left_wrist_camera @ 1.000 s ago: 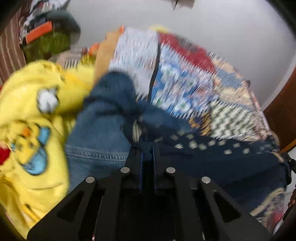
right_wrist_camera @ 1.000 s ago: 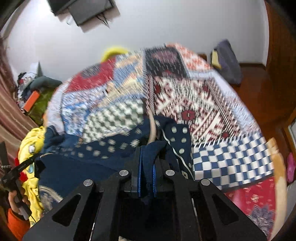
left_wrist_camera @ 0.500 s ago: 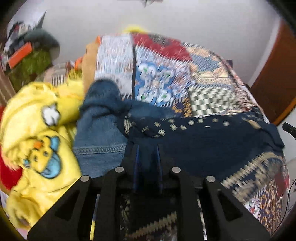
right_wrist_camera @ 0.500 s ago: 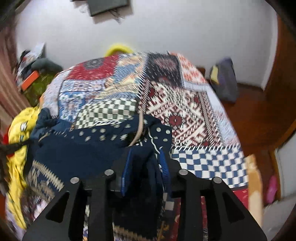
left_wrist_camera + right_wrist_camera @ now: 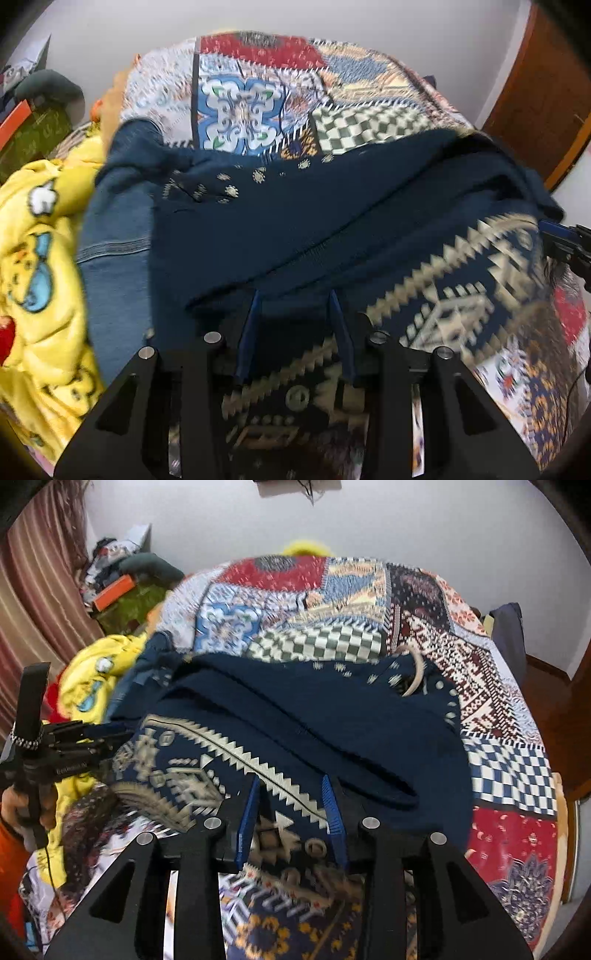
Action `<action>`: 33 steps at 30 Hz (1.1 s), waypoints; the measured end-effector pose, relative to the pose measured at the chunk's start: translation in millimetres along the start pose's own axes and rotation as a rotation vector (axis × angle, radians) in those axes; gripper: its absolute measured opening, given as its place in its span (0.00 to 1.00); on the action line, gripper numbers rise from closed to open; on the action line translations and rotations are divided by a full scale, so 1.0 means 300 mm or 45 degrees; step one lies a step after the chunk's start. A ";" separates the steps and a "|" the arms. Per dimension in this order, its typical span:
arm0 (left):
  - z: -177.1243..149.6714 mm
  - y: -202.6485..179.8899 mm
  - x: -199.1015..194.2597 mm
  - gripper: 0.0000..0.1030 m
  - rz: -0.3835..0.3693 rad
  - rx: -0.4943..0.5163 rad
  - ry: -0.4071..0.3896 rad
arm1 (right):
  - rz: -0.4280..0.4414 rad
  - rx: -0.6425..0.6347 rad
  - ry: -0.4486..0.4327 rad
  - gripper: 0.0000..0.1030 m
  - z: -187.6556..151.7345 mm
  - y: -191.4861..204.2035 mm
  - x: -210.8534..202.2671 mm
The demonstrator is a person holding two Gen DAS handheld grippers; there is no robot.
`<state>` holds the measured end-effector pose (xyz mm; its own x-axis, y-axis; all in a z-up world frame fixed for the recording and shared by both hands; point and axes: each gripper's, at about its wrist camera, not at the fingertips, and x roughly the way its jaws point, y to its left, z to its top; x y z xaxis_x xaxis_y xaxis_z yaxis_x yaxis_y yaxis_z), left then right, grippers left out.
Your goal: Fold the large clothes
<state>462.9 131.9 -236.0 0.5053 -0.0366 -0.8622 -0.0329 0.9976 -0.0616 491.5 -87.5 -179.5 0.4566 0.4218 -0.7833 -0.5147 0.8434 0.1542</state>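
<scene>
With both tools parted, the left tool [image 5: 293, 295] opening wider and nothing clamped in the right tool [image 5: 290, 782], the navy patterned garment [image 5: 295, 716] lies folded on the quilted bed [image 5: 509, 760]; the loose fold could slump toward the jeans [image 5: 118, 236] beyond.

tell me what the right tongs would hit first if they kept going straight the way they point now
Most likely the navy patterned garment lying on the patchwork bedspread. The right tongs angle down at it, apart, with nothing pinched; its zigzag band sits just beyond the tips. Depth is hard to judge.
</scene>
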 end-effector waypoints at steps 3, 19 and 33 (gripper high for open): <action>0.064 0.019 0.042 0.37 0.014 -0.042 -0.037 | 0.008 0.037 -0.009 0.36 0.045 -0.015 0.036; 0.323 0.155 -0.014 0.37 0.219 -0.175 -0.211 | -0.169 0.163 -0.170 0.36 0.266 -0.115 0.021; 0.216 0.137 -0.200 0.62 0.079 -0.136 -0.230 | 0.017 -0.244 -0.053 0.49 0.113 0.269 0.065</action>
<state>487.2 179.0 -154.1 0.6455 0.0454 -0.7624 -0.1548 0.9853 -0.0724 483.3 0.1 -161.9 0.4763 0.4491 -0.7560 -0.6476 0.7607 0.0439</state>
